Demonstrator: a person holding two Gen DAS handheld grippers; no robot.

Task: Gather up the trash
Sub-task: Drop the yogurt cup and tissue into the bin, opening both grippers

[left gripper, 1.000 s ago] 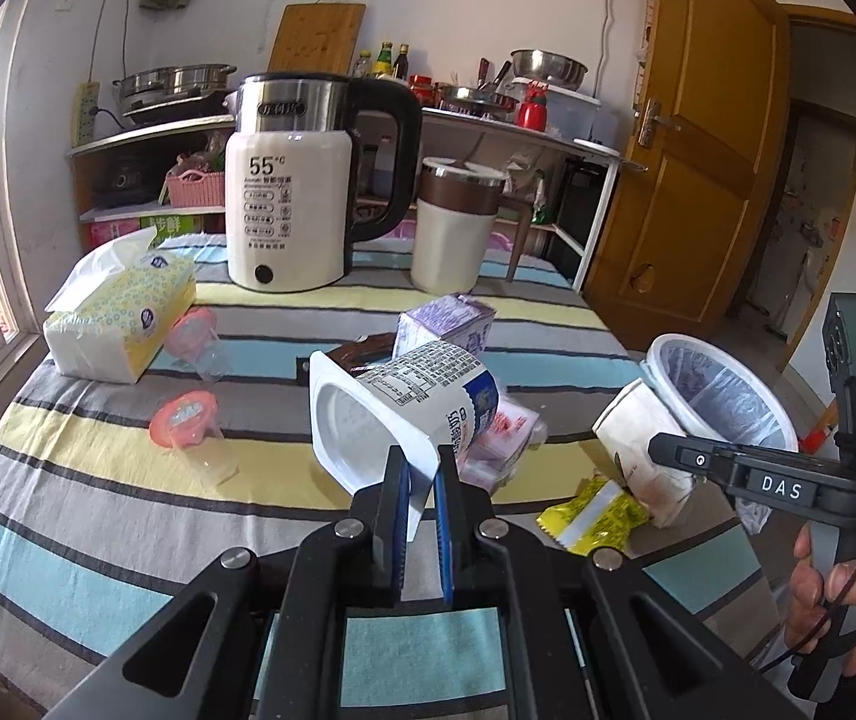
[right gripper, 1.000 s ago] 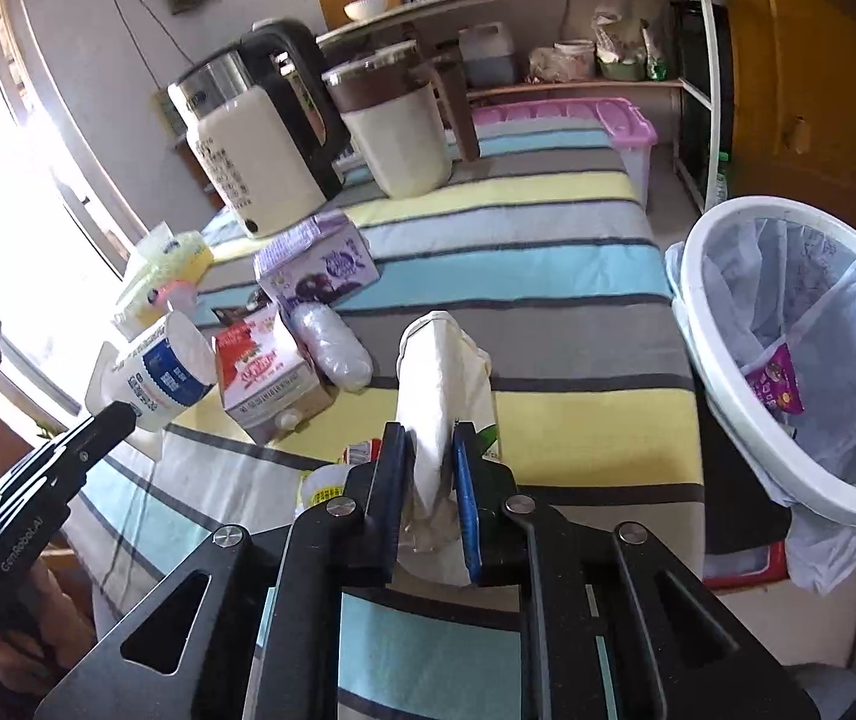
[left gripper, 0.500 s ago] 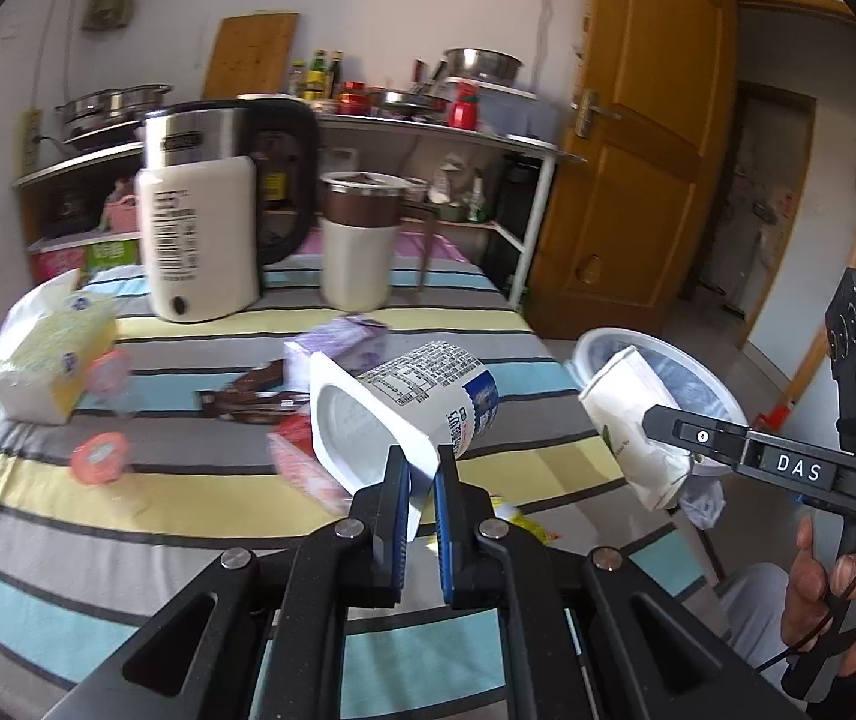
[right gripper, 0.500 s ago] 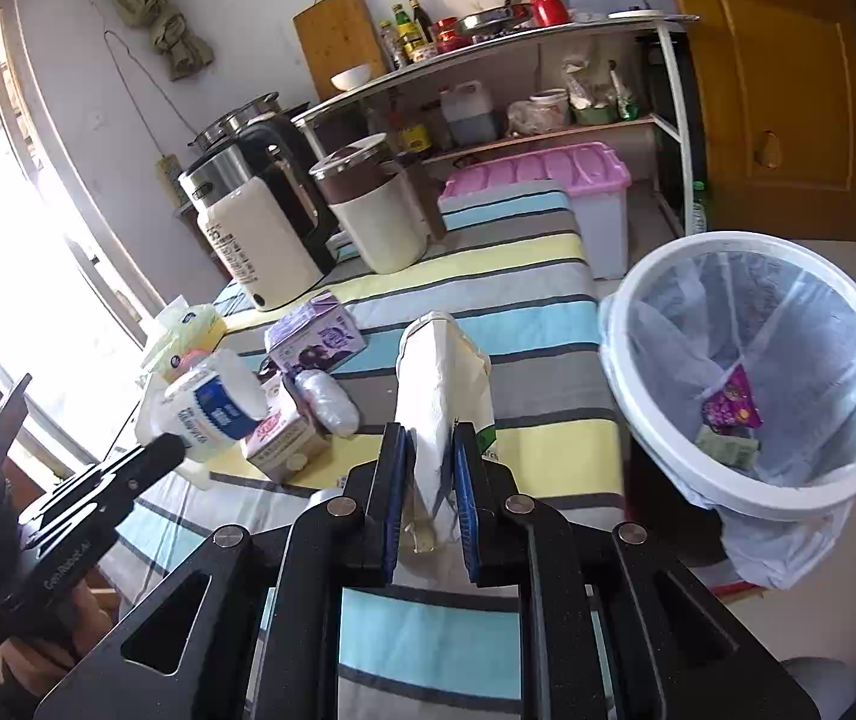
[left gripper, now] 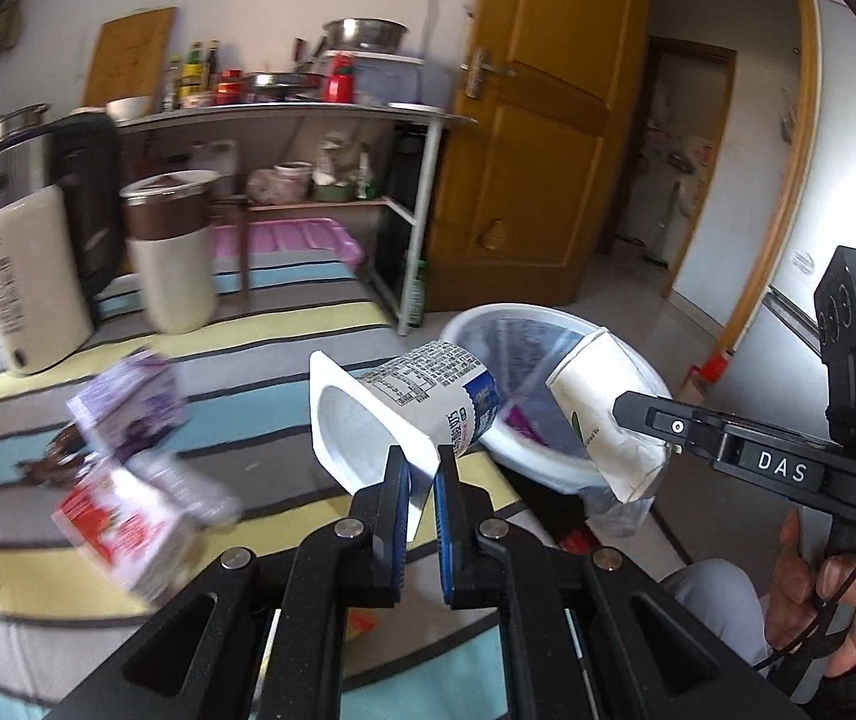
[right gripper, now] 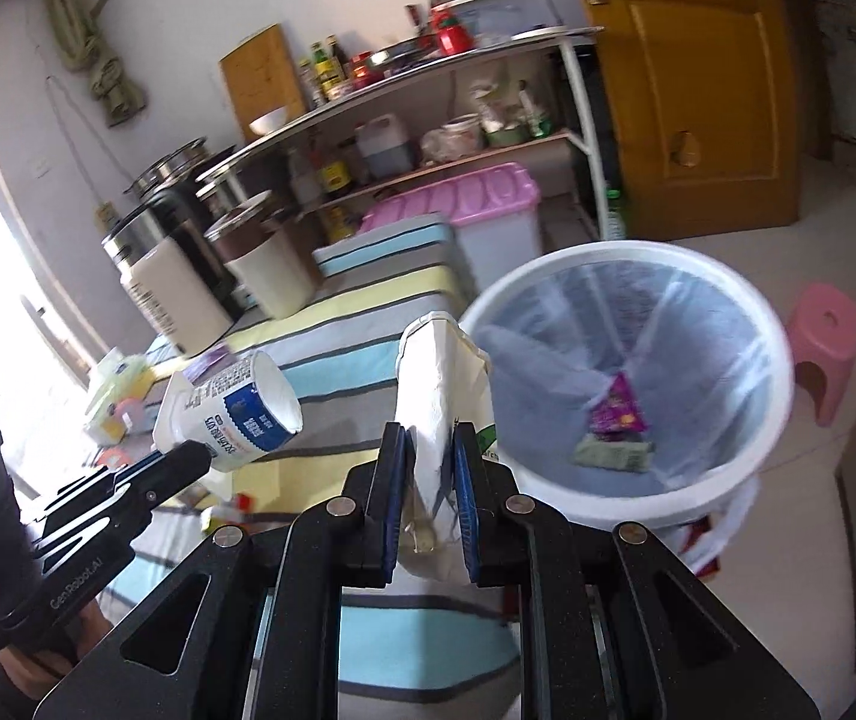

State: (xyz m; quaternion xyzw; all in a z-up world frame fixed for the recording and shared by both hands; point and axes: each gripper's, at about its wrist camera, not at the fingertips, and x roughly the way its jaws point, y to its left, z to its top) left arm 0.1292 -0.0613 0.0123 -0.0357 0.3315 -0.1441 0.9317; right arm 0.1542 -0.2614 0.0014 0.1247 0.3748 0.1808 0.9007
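Observation:
My left gripper is shut on the rim of a white yogurt cup with a blue label, held in the air near the table's right edge; the cup also shows in the right wrist view. My right gripper is shut on a crumpled white paper cup, which also shows in the left wrist view over the bin. The white trash bin with a clear liner stands on the floor beside the table and holds a purple wrapper and a scrap.
On the striped tablecloth lie a purple carton, a red-and-white carton and other litter. A kettle and a jug stand at the back. A pink stool stands past the bin.
Both grippers have swung right toward the bin, each still holding its cup. The paper cup now hangs at the bin's rim, and the yogurt cup is close to the bin.

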